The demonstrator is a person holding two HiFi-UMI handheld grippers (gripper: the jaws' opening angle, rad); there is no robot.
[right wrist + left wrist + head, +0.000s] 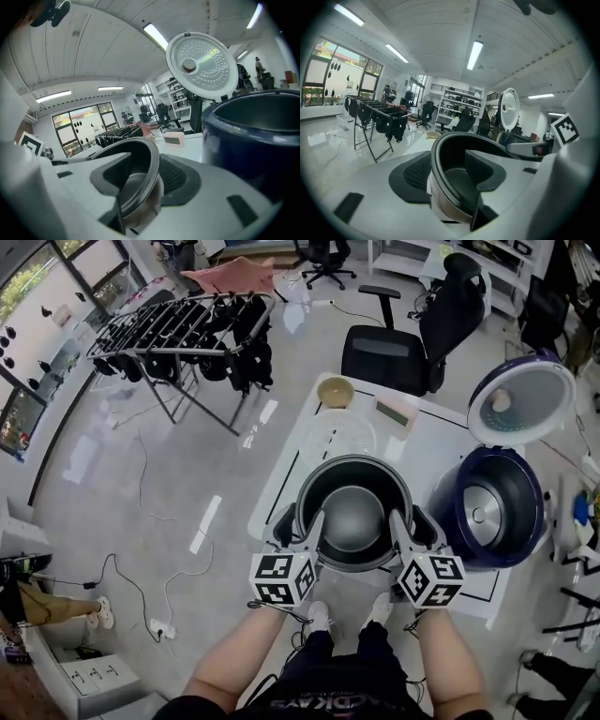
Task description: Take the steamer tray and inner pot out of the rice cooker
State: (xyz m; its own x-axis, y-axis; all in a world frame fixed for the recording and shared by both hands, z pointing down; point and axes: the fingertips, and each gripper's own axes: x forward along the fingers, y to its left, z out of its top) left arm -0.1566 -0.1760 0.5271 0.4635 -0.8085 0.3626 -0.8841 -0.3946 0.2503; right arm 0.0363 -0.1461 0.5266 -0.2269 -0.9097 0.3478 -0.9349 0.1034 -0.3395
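Observation:
The dark inner pot (354,517) is out of the cooker and low over the white table (281,474); whether it touches the table I cannot tell. My left gripper (300,524) is shut on its left rim and my right gripper (411,524) on its right rim. In each gripper view one pad lies inside the pot (454,154) (136,154) and one outside, at the left gripper (440,178) and the right gripper (150,178). The clear steamer tray (339,437) lies on the table just behind the pot. The dark blue rice cooker (492,507) stands at the right with its lid (520,401) up.
A beige bowl (335,391) and a small box (396,412) sit at the table's far end. A black office chair (412,343) stands behind the table and a drying rack (178,334) at the left. The person's legs are at the near edge.

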